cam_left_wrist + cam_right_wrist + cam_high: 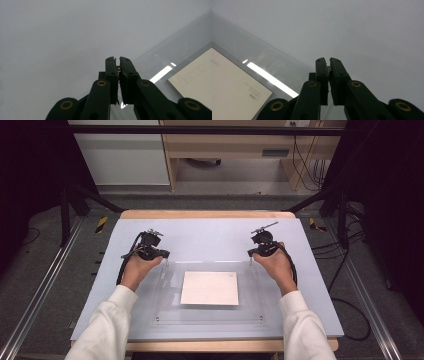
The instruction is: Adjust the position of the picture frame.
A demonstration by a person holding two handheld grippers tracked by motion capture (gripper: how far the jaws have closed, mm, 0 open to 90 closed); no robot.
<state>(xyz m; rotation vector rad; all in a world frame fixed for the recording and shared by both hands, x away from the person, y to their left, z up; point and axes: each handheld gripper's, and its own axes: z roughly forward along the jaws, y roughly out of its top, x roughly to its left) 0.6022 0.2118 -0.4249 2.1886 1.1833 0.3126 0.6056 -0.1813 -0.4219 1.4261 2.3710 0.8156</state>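
Observation:
A clear plastic sheet (150, 310) lies on the pale blue table top (210, 232) over a white square paper (210, 288). My left gripper (165, 259) sits at the sheet's far left corner. In the left gripper view, my left gripper (117, 60) has its jaws closed on a small shiny metal stud (118, 67), with the clear sheet (160, 57) and the paper (197, 75) to the right. My right gripper (250, 258) sits at the far right corner. My right gripper (328, 60) pinches a like stud (328, 68), with the clear sheet (262, 57) and the paper (229, 85) to its left.
Two small fasteners (157, 318) mark the sheet's near corners. White-sleeved forearms (107, 325) come in from the bottom. Metal rails (35, 300) run along both sides of the table. A wooden desk (225, 145) and cables (350, 270) are beyond.

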